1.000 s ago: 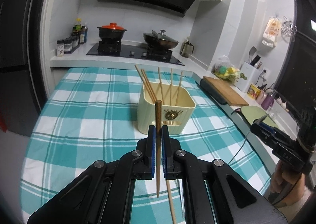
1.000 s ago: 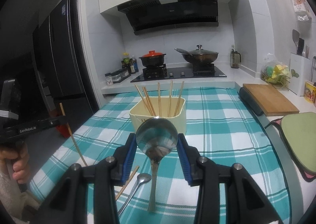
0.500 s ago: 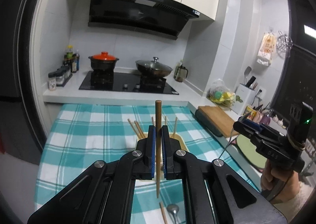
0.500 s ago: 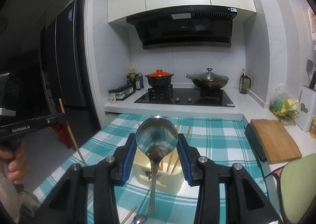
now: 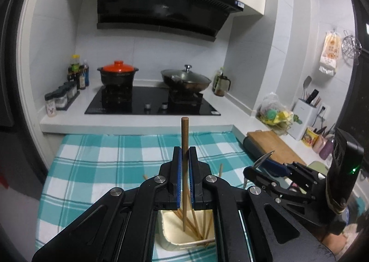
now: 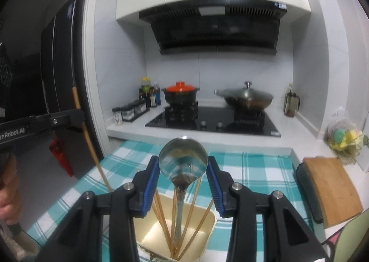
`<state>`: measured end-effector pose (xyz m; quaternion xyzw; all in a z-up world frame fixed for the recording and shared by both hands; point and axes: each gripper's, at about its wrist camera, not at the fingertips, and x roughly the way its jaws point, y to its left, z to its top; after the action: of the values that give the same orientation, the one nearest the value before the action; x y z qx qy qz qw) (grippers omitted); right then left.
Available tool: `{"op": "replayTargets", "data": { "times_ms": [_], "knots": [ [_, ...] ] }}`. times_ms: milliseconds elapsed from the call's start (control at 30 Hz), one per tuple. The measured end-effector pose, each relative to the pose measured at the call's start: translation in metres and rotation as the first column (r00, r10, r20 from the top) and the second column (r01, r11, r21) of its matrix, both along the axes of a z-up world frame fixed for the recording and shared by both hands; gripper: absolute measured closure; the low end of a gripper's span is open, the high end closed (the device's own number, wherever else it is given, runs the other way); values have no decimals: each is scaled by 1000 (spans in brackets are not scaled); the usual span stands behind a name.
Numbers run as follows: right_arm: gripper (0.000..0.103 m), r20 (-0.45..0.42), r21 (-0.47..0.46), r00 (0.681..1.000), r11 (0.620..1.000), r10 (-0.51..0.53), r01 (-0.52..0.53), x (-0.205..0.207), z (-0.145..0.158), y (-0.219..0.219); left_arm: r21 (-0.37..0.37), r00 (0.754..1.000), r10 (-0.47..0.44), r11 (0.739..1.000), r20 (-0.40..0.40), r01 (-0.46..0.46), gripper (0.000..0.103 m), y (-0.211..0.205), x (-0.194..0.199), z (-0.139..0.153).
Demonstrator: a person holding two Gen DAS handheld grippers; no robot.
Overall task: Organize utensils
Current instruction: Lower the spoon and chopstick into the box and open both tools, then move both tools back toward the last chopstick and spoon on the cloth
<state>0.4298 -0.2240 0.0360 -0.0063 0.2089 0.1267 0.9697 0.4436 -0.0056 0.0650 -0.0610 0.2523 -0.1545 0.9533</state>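
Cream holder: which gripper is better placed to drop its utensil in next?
Probably left. Its chopstick hangs upright with its tip already inside the cream holder. The right gripper's spoon handle also points in, close behind.

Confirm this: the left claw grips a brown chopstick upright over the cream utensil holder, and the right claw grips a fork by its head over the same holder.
One thing is wrong. The right claw grips a metal spoon by its bowl, not a fork, as the right wrist view shows. The rest holds: the left claw grips the brown chopstick upright over the cream utensil holder.
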Motion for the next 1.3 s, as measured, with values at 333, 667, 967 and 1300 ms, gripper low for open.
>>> {"op": "replayTargets", "data": {
  "times_ms": [333,667,967,1300],
  "knots": [
    [61,-266,-18,963,999,39,-45,50,-84,10,39,969,12,999,-247,-3,98,-11,52,-94],
    [42,-284,33,959,999,-17,28,47,-71,0,160,967,44,987,-250,-4,19,14,1,-78],
    [38,-230,-131,973,991,-9,-22,-63,-49,-17,278,960,8,958,-281,73,10,41,-136,-84],
    [38,-227,-170,973,985,-51,12,-194,-99,-13,241,975,2,969,-223,54,6,22,-260,-143]
  ]
}}
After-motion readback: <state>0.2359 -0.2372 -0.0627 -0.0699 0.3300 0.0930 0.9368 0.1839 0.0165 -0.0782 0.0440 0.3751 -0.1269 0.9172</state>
